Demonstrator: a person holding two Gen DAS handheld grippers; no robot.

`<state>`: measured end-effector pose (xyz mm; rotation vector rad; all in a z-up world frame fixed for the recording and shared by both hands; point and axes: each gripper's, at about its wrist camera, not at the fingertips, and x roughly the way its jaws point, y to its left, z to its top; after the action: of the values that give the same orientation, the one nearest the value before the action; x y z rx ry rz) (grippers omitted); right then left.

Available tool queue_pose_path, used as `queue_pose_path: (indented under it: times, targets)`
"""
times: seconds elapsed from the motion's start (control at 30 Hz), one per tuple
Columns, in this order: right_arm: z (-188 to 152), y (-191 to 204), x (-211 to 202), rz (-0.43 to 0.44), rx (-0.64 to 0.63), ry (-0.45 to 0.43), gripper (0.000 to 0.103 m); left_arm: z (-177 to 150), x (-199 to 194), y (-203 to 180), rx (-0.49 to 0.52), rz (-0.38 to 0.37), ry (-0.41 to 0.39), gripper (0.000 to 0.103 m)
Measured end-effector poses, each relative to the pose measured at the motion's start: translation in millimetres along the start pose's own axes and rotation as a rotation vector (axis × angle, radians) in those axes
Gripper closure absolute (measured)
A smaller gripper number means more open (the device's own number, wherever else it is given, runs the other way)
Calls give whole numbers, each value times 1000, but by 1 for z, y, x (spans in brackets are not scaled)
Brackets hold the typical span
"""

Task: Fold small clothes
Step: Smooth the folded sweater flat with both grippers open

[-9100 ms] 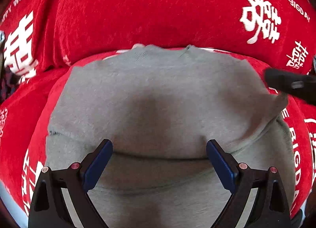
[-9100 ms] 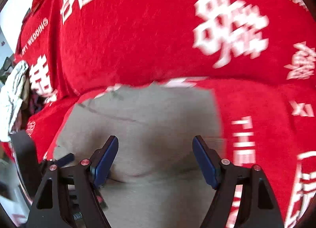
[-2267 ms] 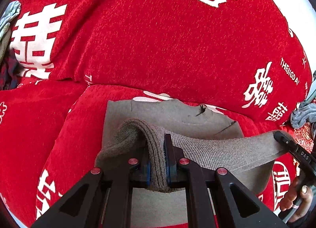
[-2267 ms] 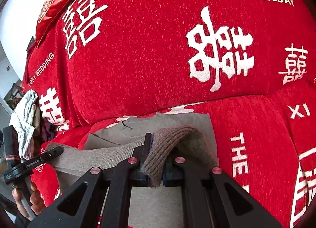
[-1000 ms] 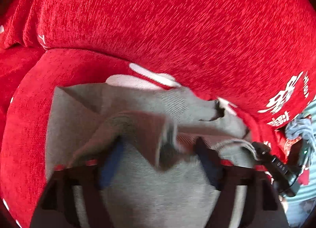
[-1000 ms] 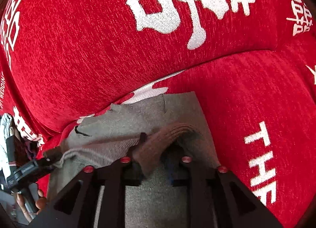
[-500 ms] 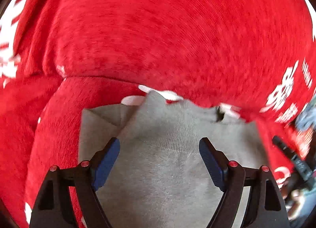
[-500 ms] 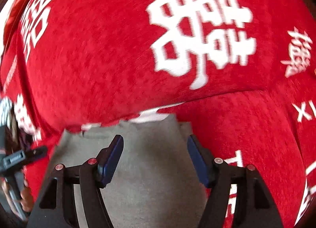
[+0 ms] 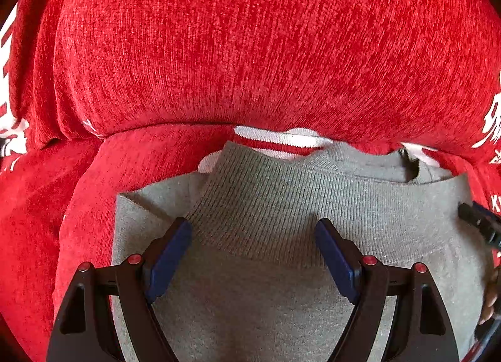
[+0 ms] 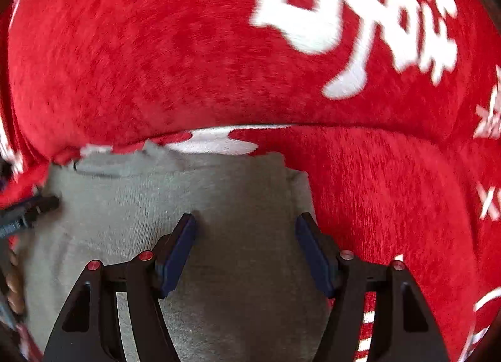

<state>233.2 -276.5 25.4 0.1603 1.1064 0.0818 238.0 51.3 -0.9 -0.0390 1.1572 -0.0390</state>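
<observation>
both jaws stand spread, gripping nothing. the grey knitted garment lies folded on the red chenille sofa seat, under the left gripper and right gripper. advice: press the ribbed hem flat before regripping.

The sweater runs off the bottom edge in both views. The right-wrist view is motion-blurred, its white print unreadable. The right tool is cut by the frame's right edge.
</observation>
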Motion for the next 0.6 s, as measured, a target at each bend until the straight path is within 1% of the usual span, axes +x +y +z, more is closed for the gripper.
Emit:
queue_pose_path:
  times: [0.03,0.07,0.1,0.13,0.17,0.2,0.23,0.3,0.33,0.4,0.5,0.53,0.6]
  targets:
    - [1,-2,-1,1,9,3,33,1,0,-2,13,17,7,20]
    - [1,-1,-5,-28,9,-1,33,0,-2,-4,20,29,8,20]
    - [0,2,-11,-78,3,-16,33,0,-6,-5,26,49,4,20]
    - [-4,7,-22,-104,-15,-48,33,-2,-15,-6,27,75,-12,20]
    - [-8,16,-35,-87,-41,-81,33,-6,-25,-9,25,95,-37,20]
    - [-14,24,-45,-63,-64,-100,33,-11,-36,-13,27,89,-58,20]
    - [-21,34,-53,-38,-89,-109,32,-19,-47,-15,22,56,-71,20]
    - [-39,62,-63,15,-165,-94,32,-37,-62,-24,32,1,-79,20]
    - [-51,80,-64,28,-222,-78,33,-43,-65,-27,38,-2,-82,20]
    - [-67,99,-61,16,-294,-59,33,-58,-67,-30,51,16,-77,20]
    - [-81,101,-49,-22,-317,-17,33,-75,-56,-18,48,81,-38,20]
    - [-82,96,-49,-31,-312,-27,33,-78,-53,-9,36,74,-39,19]
    - [-82,77,-55,-44,-255,-46,32,-81,-57,9,-1,33,-35,18]
